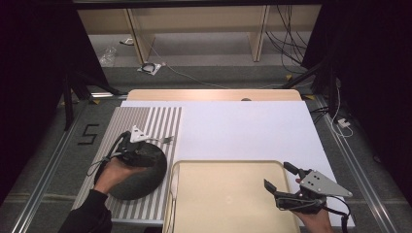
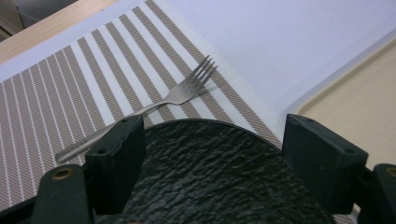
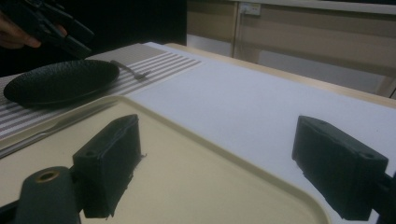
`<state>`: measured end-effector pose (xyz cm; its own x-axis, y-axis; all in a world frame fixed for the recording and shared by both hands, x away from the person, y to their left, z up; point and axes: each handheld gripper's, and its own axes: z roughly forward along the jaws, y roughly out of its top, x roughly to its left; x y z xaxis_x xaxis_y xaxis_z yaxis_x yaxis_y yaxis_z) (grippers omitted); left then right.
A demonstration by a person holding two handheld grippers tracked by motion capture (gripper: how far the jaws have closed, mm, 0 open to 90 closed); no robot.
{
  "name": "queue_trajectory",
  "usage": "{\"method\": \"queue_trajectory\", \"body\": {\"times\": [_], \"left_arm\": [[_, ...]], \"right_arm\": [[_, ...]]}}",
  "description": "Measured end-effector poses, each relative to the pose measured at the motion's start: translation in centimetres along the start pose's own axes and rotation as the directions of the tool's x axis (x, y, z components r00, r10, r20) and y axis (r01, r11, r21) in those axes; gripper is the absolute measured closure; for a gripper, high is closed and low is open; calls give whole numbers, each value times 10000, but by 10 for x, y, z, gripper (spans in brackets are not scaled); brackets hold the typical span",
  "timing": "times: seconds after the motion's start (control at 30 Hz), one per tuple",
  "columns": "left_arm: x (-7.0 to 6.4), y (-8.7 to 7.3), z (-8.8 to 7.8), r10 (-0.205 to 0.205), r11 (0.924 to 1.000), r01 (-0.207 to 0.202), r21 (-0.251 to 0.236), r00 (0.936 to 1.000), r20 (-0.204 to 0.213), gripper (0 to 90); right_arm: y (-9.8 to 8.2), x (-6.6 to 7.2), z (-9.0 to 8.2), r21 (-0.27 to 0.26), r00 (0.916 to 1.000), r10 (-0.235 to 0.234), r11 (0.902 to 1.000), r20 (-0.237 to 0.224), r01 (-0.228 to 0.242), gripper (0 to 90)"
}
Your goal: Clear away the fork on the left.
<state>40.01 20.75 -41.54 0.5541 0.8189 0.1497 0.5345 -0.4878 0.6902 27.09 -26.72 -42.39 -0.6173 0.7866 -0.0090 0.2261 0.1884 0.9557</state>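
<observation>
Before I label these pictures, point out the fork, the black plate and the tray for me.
fork (image 2: 180, 94), left gripper view, on its neck just below the tines.
black plate (image 1: 145, 174), high view, on its bare right half.
tray (image 1: 228, 194), high view, on its bare floor.

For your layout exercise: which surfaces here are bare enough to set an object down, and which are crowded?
Free: the white sheet between striped mat and table's right edge, and the tray. Crowded: the mat, holding black plate and fork under the left gripper.

Left gripper (image 1: 145, 145): jaws spread wide, held low in the left hand (image 1: 112, 172).
Right gripper (image 1: 279, 178): jaws apart, empty, right hand (image 1: 316, 219) behind.
</observation>
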Motion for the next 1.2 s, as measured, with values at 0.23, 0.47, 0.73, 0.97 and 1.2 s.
{"method": "queue_trajectory", "body": {"times": [0.23,0.47,0.73,0.97,1.2], "left_arm": [[16,11,14,196,9985,-187,505,9996,-178,219],[34,19,26,279,9949,-230,986,9985,-481,221],[51,28,40,532,9867,-448,1565,9973,-504,227],[60,32,54,640,9786,-551,1985,9972,-385,228],[68,37,59,771,9713,-683,2276,9966,-298,232]], "right_arm": [[0,0,0,77,10000,-46,10000,50,46,163],[0,0,0,-18,10000,24,10000,29,-24,163],[0,-1,0,1,10000,51,10000,11,-51,163],[0,-1,1,-4,10000,69,10000,13,-69,163],[0,-1,1,47,10000,56,10000,8,-56,163]]}}
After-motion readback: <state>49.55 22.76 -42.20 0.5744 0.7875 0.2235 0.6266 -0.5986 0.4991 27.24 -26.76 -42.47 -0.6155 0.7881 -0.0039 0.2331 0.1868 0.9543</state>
